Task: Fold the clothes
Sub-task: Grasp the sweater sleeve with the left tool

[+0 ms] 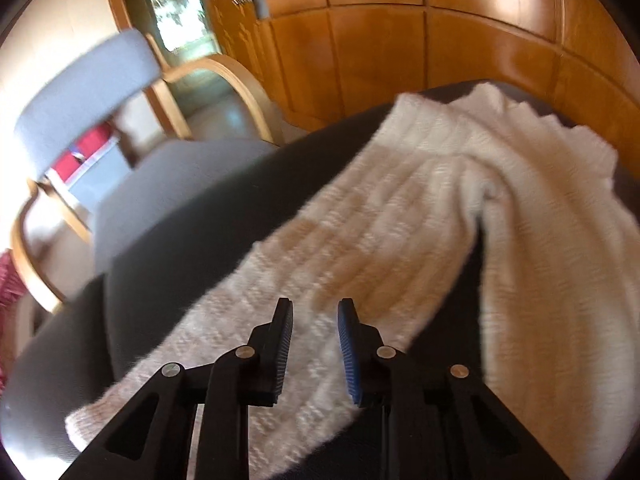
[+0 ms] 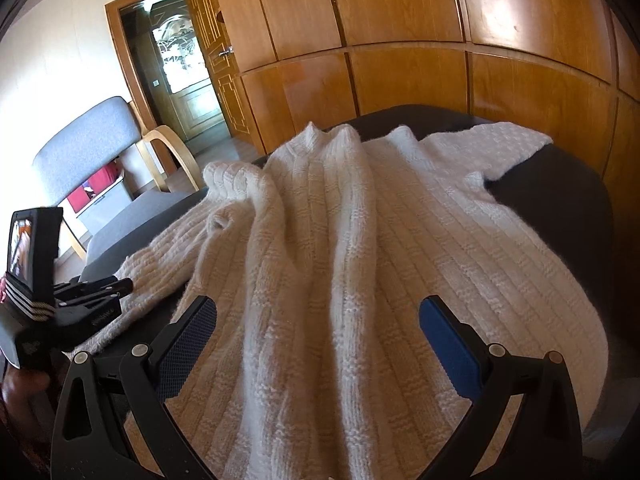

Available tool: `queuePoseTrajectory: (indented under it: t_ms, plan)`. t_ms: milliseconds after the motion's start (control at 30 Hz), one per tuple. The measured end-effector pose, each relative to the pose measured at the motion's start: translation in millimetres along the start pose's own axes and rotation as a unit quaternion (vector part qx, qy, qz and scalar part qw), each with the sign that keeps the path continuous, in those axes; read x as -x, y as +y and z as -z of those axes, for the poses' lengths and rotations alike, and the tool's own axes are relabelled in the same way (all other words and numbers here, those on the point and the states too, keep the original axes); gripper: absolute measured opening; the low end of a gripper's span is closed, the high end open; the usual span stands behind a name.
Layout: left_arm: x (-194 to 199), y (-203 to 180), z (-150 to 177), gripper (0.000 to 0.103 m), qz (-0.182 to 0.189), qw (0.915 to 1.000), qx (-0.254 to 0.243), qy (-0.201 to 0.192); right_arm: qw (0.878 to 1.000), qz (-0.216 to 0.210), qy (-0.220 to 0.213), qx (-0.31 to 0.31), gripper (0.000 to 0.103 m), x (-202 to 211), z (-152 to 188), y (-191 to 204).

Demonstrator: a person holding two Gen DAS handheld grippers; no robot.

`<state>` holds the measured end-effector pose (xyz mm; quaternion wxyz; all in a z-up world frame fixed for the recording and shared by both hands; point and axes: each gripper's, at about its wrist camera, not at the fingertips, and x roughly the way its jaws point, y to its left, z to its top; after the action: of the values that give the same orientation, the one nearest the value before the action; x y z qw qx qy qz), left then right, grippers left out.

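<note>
A white knitted sweater (image 2: 400, 240) lies spread on a dark grey table (image 2: 560, 208), collar at the far end. One long sleeve (image 1: 360, 232) runs diagonally across the left wrist view, its cuff at the lower left. My left gripper (image 1: 315, 306) stands over the middle of that sleeve, jaws narrow, with a bunch of knit pinched between the pads. In the right wrist view, the left gripper (image 2: 126, 285) shows at the far left on the sleeve's edge. My right gripper (image 2: 318, 304) hovers open over the sweater's body, nothing between its fingers.
A grey chair (image 2: 88, 140) with bent wooden arms stands beyond the table's left side. Wooden wardrobe doors (image 2: 400, 20) close off the back, and a doorway (image 2: 180, 72) lies at the back left. A hand (image 2: 20, 388) holds the left gripper's handle.
</note>
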<state>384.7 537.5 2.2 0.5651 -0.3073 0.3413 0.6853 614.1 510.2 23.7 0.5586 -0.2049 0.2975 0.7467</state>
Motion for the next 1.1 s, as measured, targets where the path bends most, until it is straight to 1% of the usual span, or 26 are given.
queuePoseTrajectory:
  t_ms: [33, 133, 167, 233, 300, 333, 433, 500, 567, 633, 667, 700, 767, 833, 867, 900, 967, 1033, 1100]
  plan:
    - [4, -3, 1, 0.023, 0.009, 0.9999, -0.008, -0.004, 1.0, 0.0, 0.0, 0.001, 0.103, 0, 0, 0]
    - [9, -18, 3, 0.026, -0.003, 0.9985, -0.051, -0.019, 1.0, -0.002, 0.001, 0.001, 0.103, 0, 0, 0]
    - [6, -21, 1, 0.027, -0.002, 0.9975, -0.068, -0.02, 1.0, -0.004, 0.002, 0.0, 0.103, 0, -1, 0]
    - [-2, -21, -1, 0.027, 0.022, 0.996, -0.086, -0.01, 1.0, -0.008, 0.003, 0.0, 0.103, -1, -2, -1]
    - [-8, -20, -3, 0.027, 0.063, 0.9948, -0.08, 0.006, 1.0, -0.009, -0.001, 0.001, 0.103, 2, -5, -4]
    - [-9, -20, -4, 0.027, 0.072, 0.9947, -0.074, 0.01, 1.0, -0.006, -0.004, 0.002, 0.103, 4, -7, -5]
    - [-16, -18, -8, 0.028, 0.076, 0.995, -0.063, 0.014, 1.0, 0.0, -0.015, -0.003, 0.103, 8, -11, -10]
    - [-19, -20, -8, 0.03, 0.069, 0.9949, -0.073, 0.011, 1.0, 0.001, -0.016, -0.011, 0.103, 7, -12, -14]
    - [-20, -22, -6, 0.03, 0.067, 0.9939, -0.087, -0.001, 1.0, -0.003, -0.012, -0.018, 0.103, 5, -12, -16]
    - [-19, -22, -5, 0.031, 0.067, 0.9938, -0.089, -0.002, 1.0, -0.006, -0.009, -0.021, 0.103, 3, -11, -15]
    - [-17, -20, -6, 0.031, 0.075, 0.9938, -0.083, 0.002, 1.0, -0.007, -0.007, -0.02, 0.103, 1, -10, -14]
    - [-16, -18, -7, 0.032, 0.09, 0.9932, -0.074, 0.007, 1.0, -0.007, -0.005, -0.018, 0.103, 0, -10, -14]
    - [-14, -16, -9, 0.045, 0.122, 0.9906, -0.06, 0.016, 1.0, -0.008, -0.002, -0.015, 0.103, -3, -9, -12]
    - [-16, -18, -10, 0.052, 0.135, 0.9888, -0.059, 0.022, 1.0, -0.009, -0.001, -0.014, 0.103, -4, -9, -10]
    - [-19, -20, -9, 0.056, 0.13, 0.989, -0.067, 0.025, 1.0, -0.01, -0.001, -0.014, 0.103, -4, -9, -10]
    - [-21, -24, -9, 0.057, 0.116, 0.9898, -0.078, 0.027, 1.0, -0.012, -0.001, -0.015, 0.103, -5, -10, -9]
    - [-24, -30, -8, 0.06, 0.079, 0.992, -0.096, 0.02, 1.0, -0.011, -0.001, -0.013, 0.103, -5, -9, -8]
    - [-26, -29, -10, 0.061, 0.059, 0.9939, -0.093, 0.015, 1.0, -0.011, 0.0, -0.013, 0.103, -6, -9, -9]
    - [-31, -23, -16, 0.063, 0.042, 0.9964, -0.072, 0.017, 1.0, -0.011, 0.002, -0.013, 0.103, -8, -9, -10]
